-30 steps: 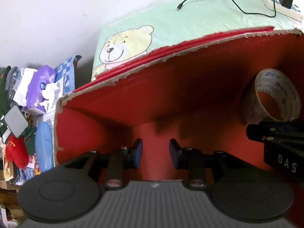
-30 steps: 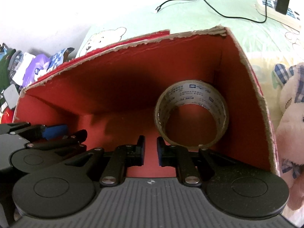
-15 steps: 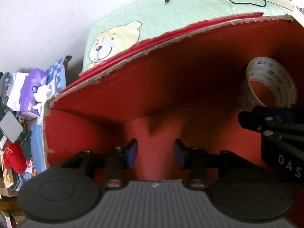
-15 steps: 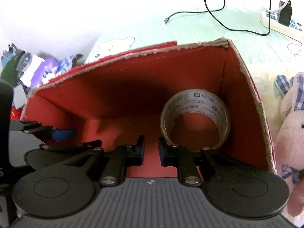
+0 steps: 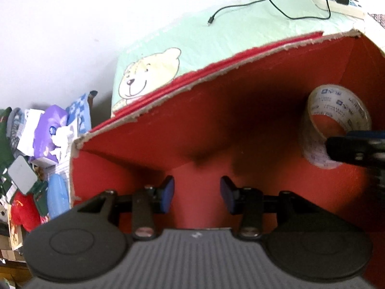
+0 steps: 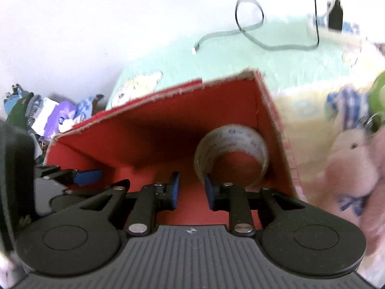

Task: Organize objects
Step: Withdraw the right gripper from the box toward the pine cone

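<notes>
A red cardboard box lies open on a pale green bear-print sheet. A roll of clear tape stands on edge in the box's far right corner. My left gripper hangs over the box's left half, open, with only the red floor between its blue pads. In the right wrist view my right gripper sits just in front of the tape roll; its jaws are opening and nothing is between them. The right gripper's tip shows at the left wrist view's right edge, in front of the roll.
A pink plush rabbit lies right of the box. A black cable and a power strip rest on the sheet behind it. Left of the bed is a pile of packets, with a purple tissue pack.
My right gripper has pulled back and up from the tape roll, and its jaws have parted from nearly shut. My left gripper opened slightly wider. The roll stays in the corner.
</notes>
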`<act>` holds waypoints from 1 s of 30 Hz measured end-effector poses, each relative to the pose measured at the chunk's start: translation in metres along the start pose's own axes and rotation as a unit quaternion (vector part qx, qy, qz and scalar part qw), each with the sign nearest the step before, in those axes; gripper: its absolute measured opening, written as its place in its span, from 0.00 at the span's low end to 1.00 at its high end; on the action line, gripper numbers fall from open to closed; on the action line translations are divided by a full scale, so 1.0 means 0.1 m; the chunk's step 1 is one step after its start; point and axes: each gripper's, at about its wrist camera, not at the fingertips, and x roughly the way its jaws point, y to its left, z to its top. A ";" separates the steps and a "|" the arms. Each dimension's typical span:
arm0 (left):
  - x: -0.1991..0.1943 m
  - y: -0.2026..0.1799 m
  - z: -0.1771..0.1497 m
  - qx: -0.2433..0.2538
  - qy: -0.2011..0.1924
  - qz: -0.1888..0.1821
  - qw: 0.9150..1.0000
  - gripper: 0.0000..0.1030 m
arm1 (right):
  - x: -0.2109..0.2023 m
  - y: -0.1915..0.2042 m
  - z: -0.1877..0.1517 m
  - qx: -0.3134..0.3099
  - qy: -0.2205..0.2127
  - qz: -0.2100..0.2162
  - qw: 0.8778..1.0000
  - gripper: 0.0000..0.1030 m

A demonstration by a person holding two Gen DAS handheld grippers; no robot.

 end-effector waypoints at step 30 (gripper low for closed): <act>-1.48 -0.53 -0.74 -0.166 -0.079 0.011 0.983 0.43 | -1.02 -0.36 -0.66 -0.121 -0.066 0.099 0.985 0.27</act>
